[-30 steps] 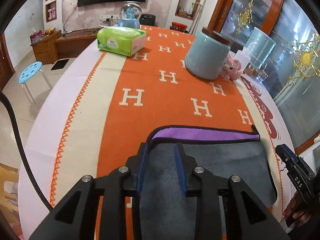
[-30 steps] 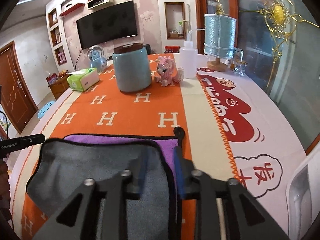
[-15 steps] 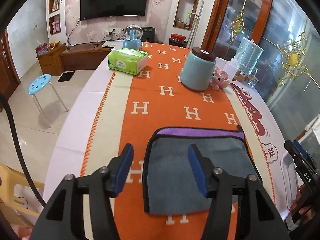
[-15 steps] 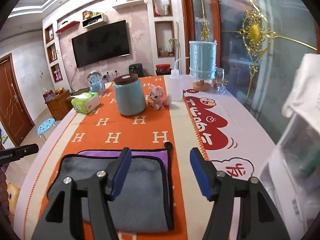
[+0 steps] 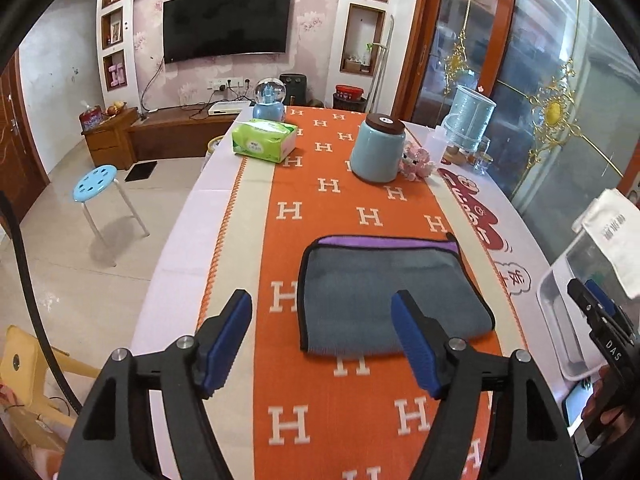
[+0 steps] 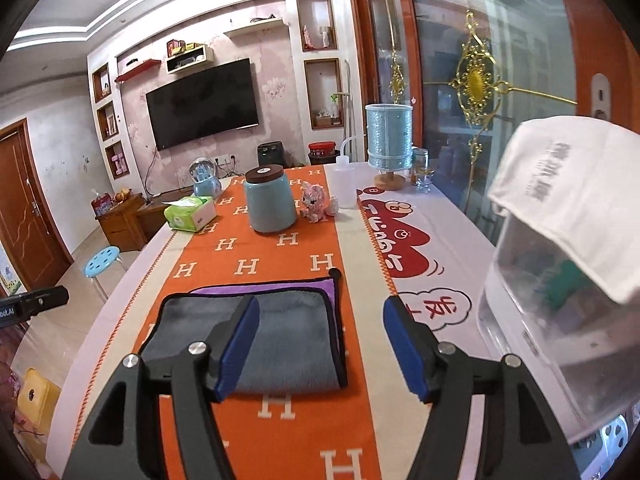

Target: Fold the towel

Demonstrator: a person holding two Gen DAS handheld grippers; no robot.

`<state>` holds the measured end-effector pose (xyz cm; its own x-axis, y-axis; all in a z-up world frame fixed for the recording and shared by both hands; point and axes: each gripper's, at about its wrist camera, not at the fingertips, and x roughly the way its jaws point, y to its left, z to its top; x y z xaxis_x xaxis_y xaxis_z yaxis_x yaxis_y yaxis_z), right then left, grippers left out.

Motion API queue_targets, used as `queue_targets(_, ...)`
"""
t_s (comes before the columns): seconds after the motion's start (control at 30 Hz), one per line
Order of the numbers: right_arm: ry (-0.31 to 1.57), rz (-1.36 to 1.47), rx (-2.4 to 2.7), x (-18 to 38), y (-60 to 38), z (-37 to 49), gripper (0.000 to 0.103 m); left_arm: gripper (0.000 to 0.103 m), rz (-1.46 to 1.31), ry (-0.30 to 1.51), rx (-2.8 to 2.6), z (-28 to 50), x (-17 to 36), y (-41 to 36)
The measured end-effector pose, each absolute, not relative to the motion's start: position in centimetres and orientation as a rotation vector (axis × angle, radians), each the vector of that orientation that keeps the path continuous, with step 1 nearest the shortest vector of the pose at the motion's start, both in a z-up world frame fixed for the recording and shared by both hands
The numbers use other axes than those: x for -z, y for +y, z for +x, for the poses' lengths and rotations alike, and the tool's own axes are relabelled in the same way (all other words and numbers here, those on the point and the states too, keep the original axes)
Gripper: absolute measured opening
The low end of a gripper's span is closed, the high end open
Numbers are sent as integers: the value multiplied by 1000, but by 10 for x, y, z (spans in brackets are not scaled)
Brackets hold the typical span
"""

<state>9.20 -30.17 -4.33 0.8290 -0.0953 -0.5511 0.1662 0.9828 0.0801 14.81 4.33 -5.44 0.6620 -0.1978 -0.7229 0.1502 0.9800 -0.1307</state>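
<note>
Plainly spread wide and empty — left gripper and right gripper alike, hung above the towel; lay folded grey over purple on the orange runner. Next fold, likely: best pinched at both near corners, lifted evenly — carried over square

Wall-mounted television, blue stool

You are in a home living room. A wall-mounted television hangs above a low wooden cabinet. Your table wears an orange runner, with a tissue pack near its far left edge.
</note>
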Motion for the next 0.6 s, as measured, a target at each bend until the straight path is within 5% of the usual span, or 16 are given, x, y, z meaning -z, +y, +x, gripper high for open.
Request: queue_targets(0.6, 770, 173, 75, 45, -281, -3, 100, 84, -92, 865, 178, 37, 43, 60)
